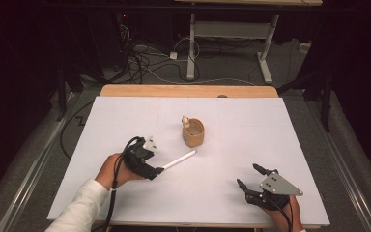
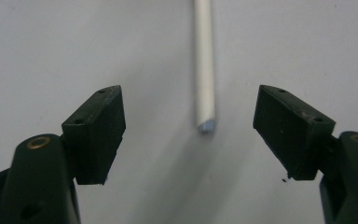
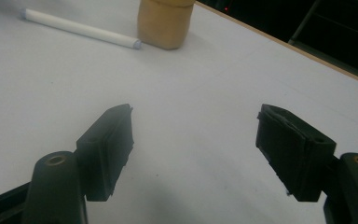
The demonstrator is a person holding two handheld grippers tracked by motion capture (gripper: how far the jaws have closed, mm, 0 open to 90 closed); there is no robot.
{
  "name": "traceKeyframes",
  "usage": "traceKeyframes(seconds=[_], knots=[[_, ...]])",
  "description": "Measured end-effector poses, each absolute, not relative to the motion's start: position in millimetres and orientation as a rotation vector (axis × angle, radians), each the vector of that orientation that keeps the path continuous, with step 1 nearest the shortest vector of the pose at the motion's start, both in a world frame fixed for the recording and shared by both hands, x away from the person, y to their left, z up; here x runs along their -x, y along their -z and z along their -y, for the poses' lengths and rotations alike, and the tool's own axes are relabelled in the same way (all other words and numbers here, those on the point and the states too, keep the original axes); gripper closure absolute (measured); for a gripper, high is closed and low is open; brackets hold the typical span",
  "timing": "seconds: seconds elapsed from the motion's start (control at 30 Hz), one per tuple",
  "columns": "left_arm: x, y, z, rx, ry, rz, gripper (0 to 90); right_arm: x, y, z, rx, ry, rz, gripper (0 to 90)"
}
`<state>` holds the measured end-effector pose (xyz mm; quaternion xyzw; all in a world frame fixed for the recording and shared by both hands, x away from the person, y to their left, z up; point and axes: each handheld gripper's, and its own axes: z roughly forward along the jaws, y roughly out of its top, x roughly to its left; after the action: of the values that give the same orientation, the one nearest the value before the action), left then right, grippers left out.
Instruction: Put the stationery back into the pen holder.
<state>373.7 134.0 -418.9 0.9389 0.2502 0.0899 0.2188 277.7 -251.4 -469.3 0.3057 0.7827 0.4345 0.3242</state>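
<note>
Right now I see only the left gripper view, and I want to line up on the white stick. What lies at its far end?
Observer: The white stick points at a tan wooden cup. Its far end lies close by the cup's base; whether they touch I cannot tell.
Operator: Anything in the cup?
Observer: A small pale knobbed piece sticks up at its far rim.
Operator: Where is the other hand-held gripper?
Observer: The right hand-held gripper is near the near right corner of the table, jaws open, nothing between them.
</note>
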Motion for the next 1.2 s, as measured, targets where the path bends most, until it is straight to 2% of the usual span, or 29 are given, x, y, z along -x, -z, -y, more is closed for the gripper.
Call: traceKeyframes(seconds=[0.17, 0.23, 0.33, 0.53, 0.67, 1.07, 1.2], knots=[[-393.1, 418.8, -98.0, -2.722, -0.209, -0.68, 26.6, -278.8, 469.0, 253.3, -0.813, -1.166, -2.048, 29.6], [-399.9, 422.7, -87.7, -2.765, -0.163, -0.68, 30.9, -278.7, 469.1, 252.9, -0.81, -1.163, -2.048, 29.6], [-408.3, 429.3, -77.9, -2.809, -0.152, -0.688, 32.4, -278.9, 469.3, 252.6, -0.804, -1.162, -2.052, 29.6], [-421.5, 440.2, -71.7, -2.829, -0.084, -0.713, 44.8, -279.4, 469.3, 252.8, -0.807, -1.162, -2.055, 29.6], [-426.8, 442.4, -73.1, -2.822, -0.022, -0.719, 50.1, -280.4, 470.1, 251.5, -0.805, -1.16, -2.062, 30.0], [-435.0, 439.1, -65.0, -2.894, 0.029, -0.701, 74.3, -280.3, 470.6, 250.4, -0.793, -1.154, -2.073, 30.8], [-433.5, 439.0, -68.5, -2.872, 0.021, -0.691, 75.1, -280.0, 470.5, 250.6, -0.792, -1.158, -2.069, 30.7]])
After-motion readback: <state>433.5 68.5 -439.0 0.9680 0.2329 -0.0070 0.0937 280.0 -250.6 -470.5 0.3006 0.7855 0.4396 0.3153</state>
